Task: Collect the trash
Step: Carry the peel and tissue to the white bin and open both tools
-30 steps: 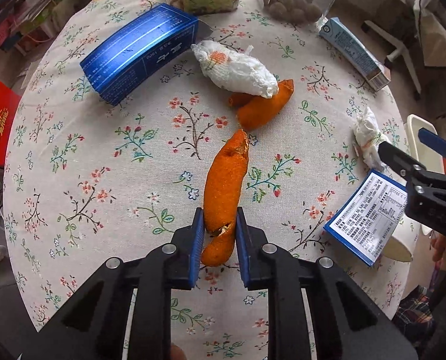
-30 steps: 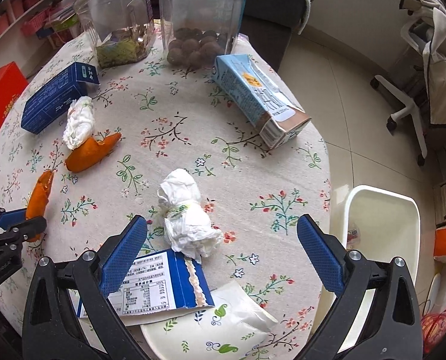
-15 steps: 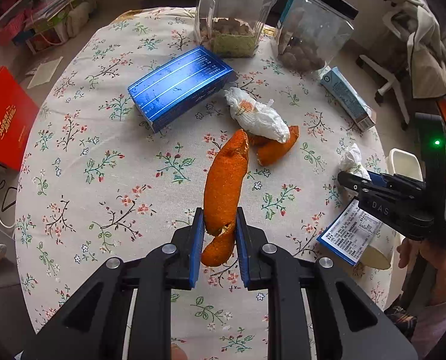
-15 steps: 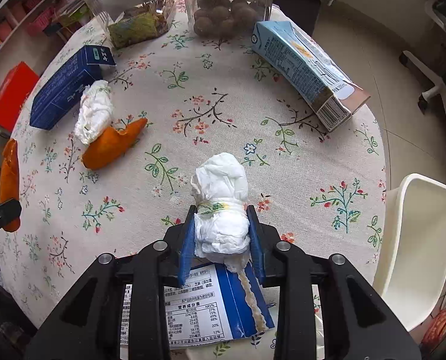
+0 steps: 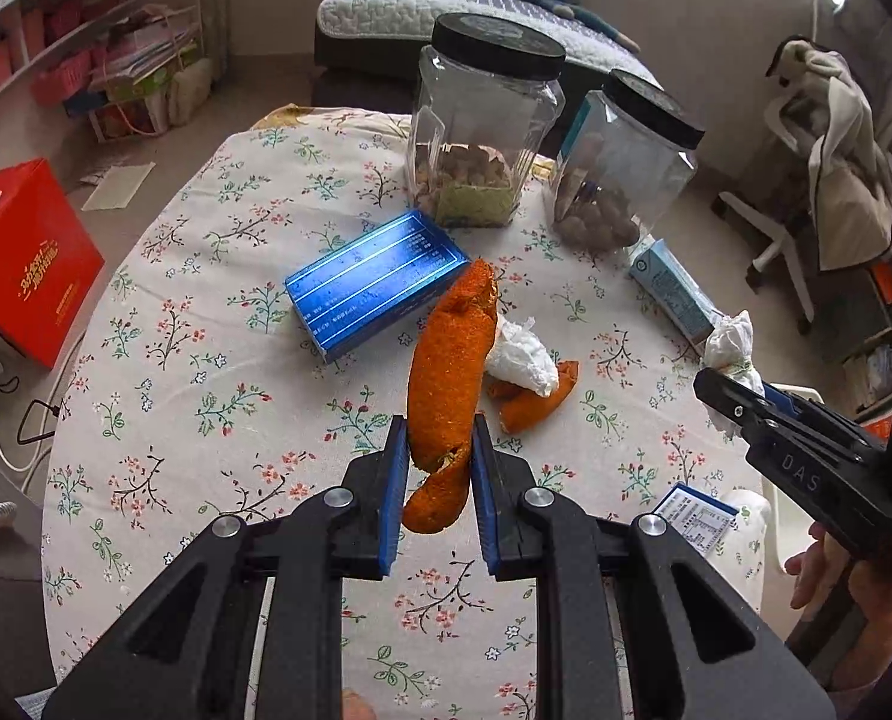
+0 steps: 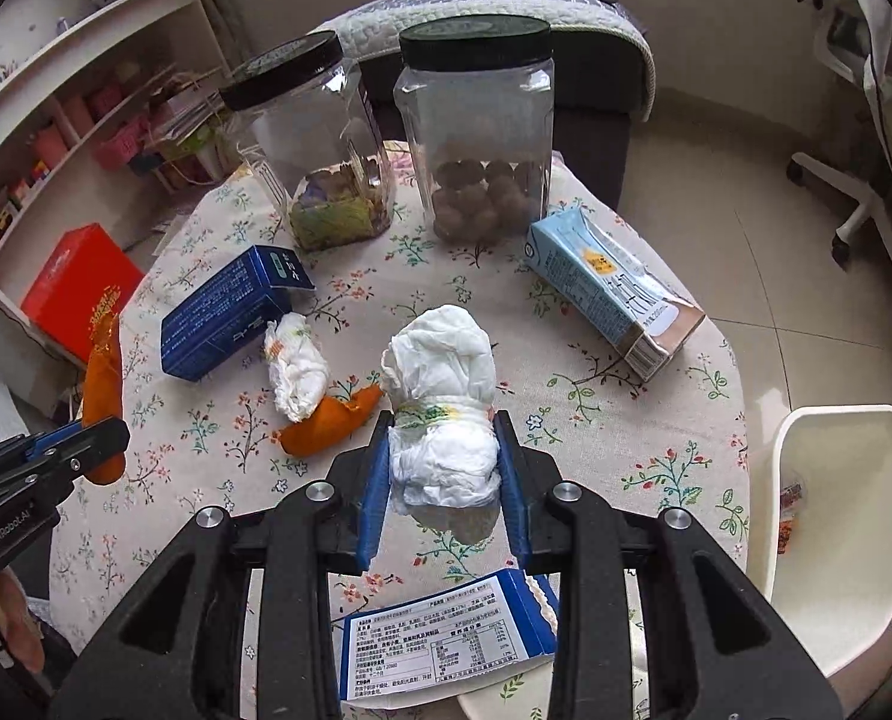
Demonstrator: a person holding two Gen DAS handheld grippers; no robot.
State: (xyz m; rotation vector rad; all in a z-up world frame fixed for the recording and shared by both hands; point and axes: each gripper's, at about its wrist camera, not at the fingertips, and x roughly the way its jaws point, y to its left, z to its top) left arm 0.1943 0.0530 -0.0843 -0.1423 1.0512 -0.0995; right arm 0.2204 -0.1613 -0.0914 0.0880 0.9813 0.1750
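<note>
Between blue pads, a long orange peel [image 5: 446, 372] curls; crumpled tissue [image 6: 443, 414] likewise.

In the left wrist view, the long orange peel [image 5: 446, 372] covers part of a crumpled tissue [image 5: 524, 360] and part of the second peel [image 5: 536, 402] lying behind it. At three o'clock, the right claw [image 5: 740, 396] hides the lower part of its own tissue wad [image 5: 731, 342], and the picture's edge cuts off the hand [image 5: 848, 588] under it. In the right wrist view, the claw's arms cover the ends of a blue printed packet [image 6: 440, 636] at six o'clock; its small print is unreadable. At nine o'clock, the left claw [image 6: 95, 441] conceals the peel's middle. The white bin's [image 6: 836, 480] contents are too small to identify.
</note>
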